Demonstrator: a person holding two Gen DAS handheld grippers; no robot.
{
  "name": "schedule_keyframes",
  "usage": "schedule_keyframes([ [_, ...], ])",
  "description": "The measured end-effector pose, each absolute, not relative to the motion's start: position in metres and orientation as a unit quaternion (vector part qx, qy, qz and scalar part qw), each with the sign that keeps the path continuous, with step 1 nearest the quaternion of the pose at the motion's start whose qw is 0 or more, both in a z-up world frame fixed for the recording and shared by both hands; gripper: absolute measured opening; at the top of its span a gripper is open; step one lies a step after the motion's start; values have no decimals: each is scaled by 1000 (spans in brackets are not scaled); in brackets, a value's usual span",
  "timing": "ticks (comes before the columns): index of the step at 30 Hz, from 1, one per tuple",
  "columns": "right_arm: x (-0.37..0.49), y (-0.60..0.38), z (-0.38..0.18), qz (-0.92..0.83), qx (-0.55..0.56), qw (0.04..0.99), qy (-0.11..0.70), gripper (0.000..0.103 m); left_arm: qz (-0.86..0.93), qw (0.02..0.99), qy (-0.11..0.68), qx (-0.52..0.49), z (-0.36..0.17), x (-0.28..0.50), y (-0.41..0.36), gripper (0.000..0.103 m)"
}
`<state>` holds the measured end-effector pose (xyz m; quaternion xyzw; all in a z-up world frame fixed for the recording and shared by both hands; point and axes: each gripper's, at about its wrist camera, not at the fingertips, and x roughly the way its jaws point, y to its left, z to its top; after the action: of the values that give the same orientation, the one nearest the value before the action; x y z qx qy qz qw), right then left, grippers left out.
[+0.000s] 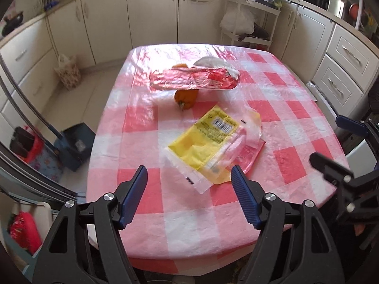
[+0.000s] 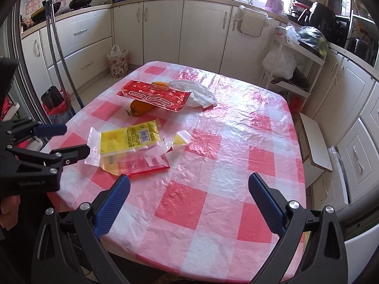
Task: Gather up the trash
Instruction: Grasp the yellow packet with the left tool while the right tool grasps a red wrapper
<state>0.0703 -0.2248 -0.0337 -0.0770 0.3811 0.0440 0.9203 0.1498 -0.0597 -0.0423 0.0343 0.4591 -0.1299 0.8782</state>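
The left gripper (image 1: 189, 177) is seen closest to the lens in the left wrist view, its blue-padded fingers (image 1: 135, 189) spread wide with nothing between them. It is held above the near edge of a table (image 1: 146, 232) covered by a red-and-white checked plastic cloth. Just beyond the fingertips a yellow wrapper (image 1: 206, 142) with a barcode label is lying flat, partly overlapped by a clear torn wrapper (image 1: 236, 146), and a red wrapper (image 1: 251, 156) is tucked beneath both. The pads are not touching any of them.

In the right wrist view the right gripper (image 2: 189, 184) is likewise shown spread apart and empty, over bare cloth nearer the table's front edge. The yellow wrapper (image 2: 129, 138) is found to its left, close to the left gripper (image 2: 75, 139), whose lower black finger tip is just beside the wrapper's clear crimped end; whether it touches cannot be told.

Farther back on the table a long red packet (image 1: 193, 79) is laid across an orange pepper (image 1: 186, 98), and a crumpled white bag (image 1: 218, 65) is resting against the packet's far end. A second orange item is partly hidden behind the packet.

On the floor beyond the table's far left corner a floral waste basket (image 2: 117, 64) lined with a white bag is standing against the cream cabinets (image 2: 163, 30).
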Motion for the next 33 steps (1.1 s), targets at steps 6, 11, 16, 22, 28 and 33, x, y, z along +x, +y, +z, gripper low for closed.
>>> schedule_keyframes([
  [6,71,-235,-28,40,-40,934,354,96,-170,867,463,64,-60,158,-68,79],
  [11,71,-250,-21,49,8,944,326,96,-209,855,457,131,-70,169,-106,85],
  [16,71,-265,-18,52,55,948,310,96,-225,840,459,180,-86,192,-134,90],
  [22,80,-275,-25,61,103,938,325,96,-245,840,463,140,-87,205,-130,63],
  [28,82,-274,-28,77,110,934,330,96,-253,840,470,100,-81,202,-116,3],
  [33,82,-270,-30,86,103,934,332,96,-252,848,463,64,-73,191,-96,2],
])
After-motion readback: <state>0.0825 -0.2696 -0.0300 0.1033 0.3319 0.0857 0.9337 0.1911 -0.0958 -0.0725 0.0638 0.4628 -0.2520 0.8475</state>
